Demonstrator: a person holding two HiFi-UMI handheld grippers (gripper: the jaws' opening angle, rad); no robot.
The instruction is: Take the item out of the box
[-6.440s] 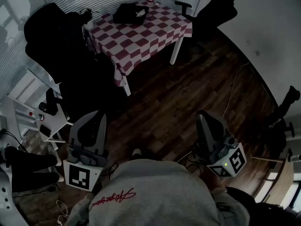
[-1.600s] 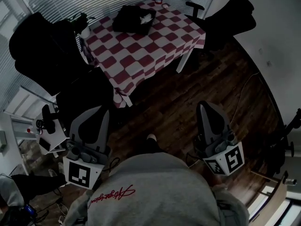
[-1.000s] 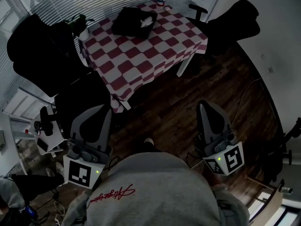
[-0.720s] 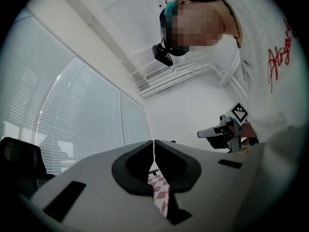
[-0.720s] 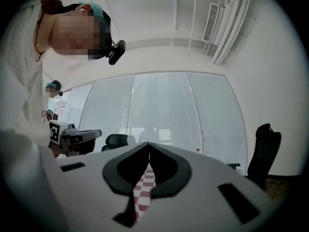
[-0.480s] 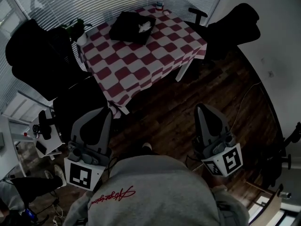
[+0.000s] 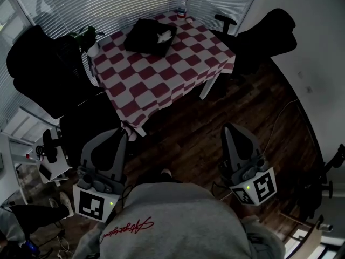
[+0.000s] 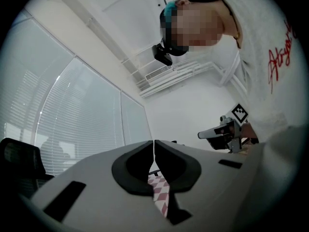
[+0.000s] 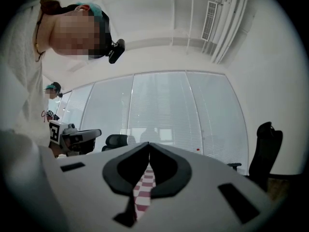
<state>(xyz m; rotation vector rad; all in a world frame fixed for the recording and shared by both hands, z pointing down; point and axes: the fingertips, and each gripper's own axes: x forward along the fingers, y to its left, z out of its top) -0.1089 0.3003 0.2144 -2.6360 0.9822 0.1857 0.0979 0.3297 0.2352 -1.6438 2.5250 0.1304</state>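
You are in the approach step: nothing has been touched yet. Your left tongs (image 7: 119,135) are pressed together with nothing between them, and your right tongs (image 7: 228,128) are pressed together and empty too. You hold both low in front of your body, side by side and well apart from each other, pointing roughly level toward the table (image 7: 178,72).

The box (image 7: 144,31), dark and open-topped, sits well ahead of both tongs on the far part of the checked cloth, more in line with your left pair than your right. The item (image 7: 163,35) shows as a pale patch inside it, on the side nearer your right tongs; what it is I cannot tell from here. A bottle (image 7: 182,6) stands beyond the box, at the far edge.

Bare floor and the near half of the table lie between your tongs and the box, so I judge that the next move calls for closing that gap first. Then spread one pair, most likely before it goes over the rim, and lower it onto the pale item. The other pair may be needed to steady the box wall.
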